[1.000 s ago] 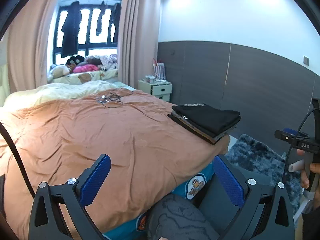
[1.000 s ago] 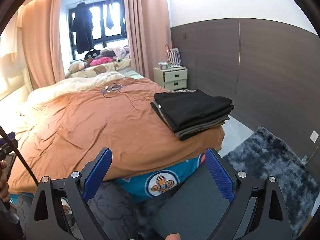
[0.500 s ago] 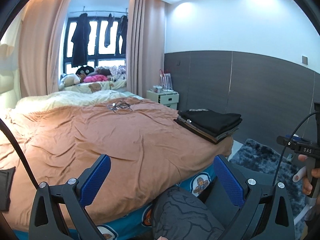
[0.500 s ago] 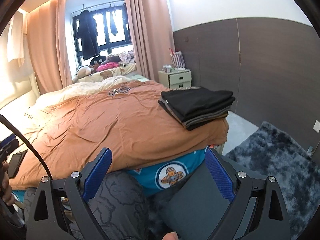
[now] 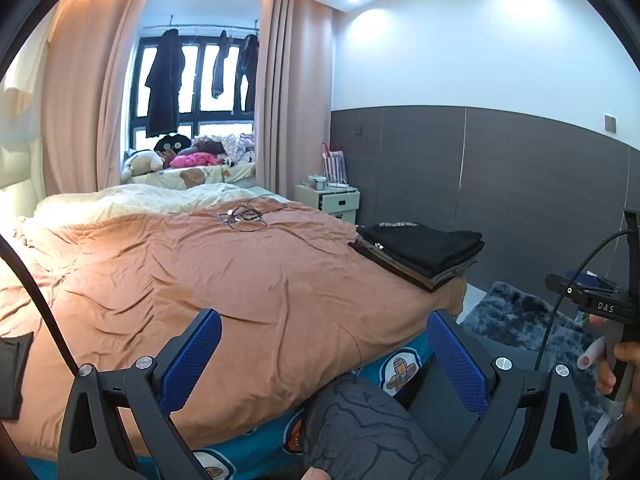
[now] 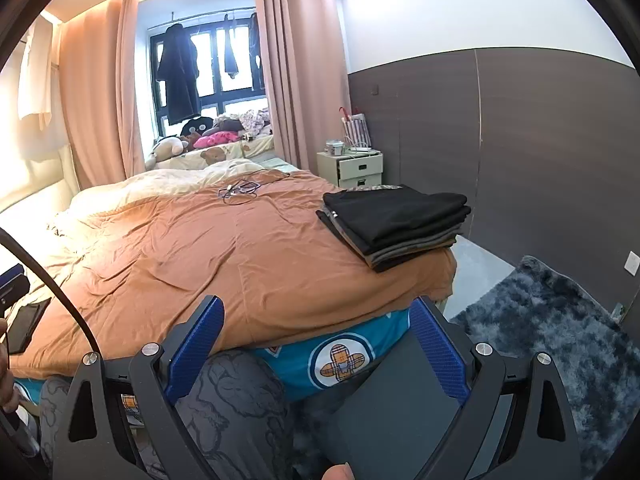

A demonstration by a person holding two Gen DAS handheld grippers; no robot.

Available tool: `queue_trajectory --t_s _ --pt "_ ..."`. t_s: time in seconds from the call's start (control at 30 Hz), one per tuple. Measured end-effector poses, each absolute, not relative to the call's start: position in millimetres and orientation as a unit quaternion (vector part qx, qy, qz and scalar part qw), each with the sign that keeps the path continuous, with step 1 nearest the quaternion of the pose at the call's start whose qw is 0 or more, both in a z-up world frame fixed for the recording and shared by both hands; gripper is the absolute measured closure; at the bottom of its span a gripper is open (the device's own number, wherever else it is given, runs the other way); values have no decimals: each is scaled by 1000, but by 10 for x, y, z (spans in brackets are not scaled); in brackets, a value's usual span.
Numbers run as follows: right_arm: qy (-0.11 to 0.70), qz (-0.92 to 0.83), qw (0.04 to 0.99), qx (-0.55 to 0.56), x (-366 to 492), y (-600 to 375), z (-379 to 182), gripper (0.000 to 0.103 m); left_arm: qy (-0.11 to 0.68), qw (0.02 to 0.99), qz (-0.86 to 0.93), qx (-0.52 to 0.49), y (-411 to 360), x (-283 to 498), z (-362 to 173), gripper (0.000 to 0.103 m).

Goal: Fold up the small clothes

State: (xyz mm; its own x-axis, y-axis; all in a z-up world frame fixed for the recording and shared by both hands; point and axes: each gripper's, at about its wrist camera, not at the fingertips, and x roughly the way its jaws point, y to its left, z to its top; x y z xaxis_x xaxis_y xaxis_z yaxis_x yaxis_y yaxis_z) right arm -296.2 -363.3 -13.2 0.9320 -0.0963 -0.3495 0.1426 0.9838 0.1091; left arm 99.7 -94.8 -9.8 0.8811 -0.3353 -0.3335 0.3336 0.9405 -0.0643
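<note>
A: What's changed vs. a sec ago?

B: Both cams sit higher and farther back from the bed (image 5: 248, 280). More ceiling and window show now, and the stack of folded clothes (image 6: 394, 222) looks smaller and lower in both views. The stack itself hasn't shifted; it sits on the orange cover at the bed's right foot corner, black piece on top, edges squared.

A: Meaning for the task?

B: Judging by that, the person is backing off, not reaching in. No loose garment lies on the cover in either view, so the folding looks done, or a fresh piece has to be fetched from somewhere out of frame.

A: The tongs?

B: Left tongs (image 5: 324, 354) are spread wide, blue pads well apart, nothing between them, touching nothing. They hover over the bed's near edge, above the person's patterned knee (image 5: 360, 420). Right tongs (image 6: 316, 348) are the same: wide, empty, no contact, held near the foot of the bed over the knee and a dark flat surface below; can't tell what that is.

A: Anything else on the bed?

B: A cable tangle (image 6: 240, 190) near the far end and a dark flat device (image 6: 28, 322) at the left edge. Both well apart from the stack.
</note>
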Motion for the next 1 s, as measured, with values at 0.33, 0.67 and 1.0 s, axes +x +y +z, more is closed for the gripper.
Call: queue_trajectory --t_s 0.33,0.67,1.0 --pt "175 -60 981 63 -2943 -3608 -141 9 174 971 -166 -13 -903 962 -122 0" --pt "176 -51 981 57 -2950 -3562 -132 9 172 971 -164 -16 -892 929 -122 0" --pt "176 -46 982 58 -3026 -3541 -139 9 170 972 -160 -17 -914 867 -135 0"
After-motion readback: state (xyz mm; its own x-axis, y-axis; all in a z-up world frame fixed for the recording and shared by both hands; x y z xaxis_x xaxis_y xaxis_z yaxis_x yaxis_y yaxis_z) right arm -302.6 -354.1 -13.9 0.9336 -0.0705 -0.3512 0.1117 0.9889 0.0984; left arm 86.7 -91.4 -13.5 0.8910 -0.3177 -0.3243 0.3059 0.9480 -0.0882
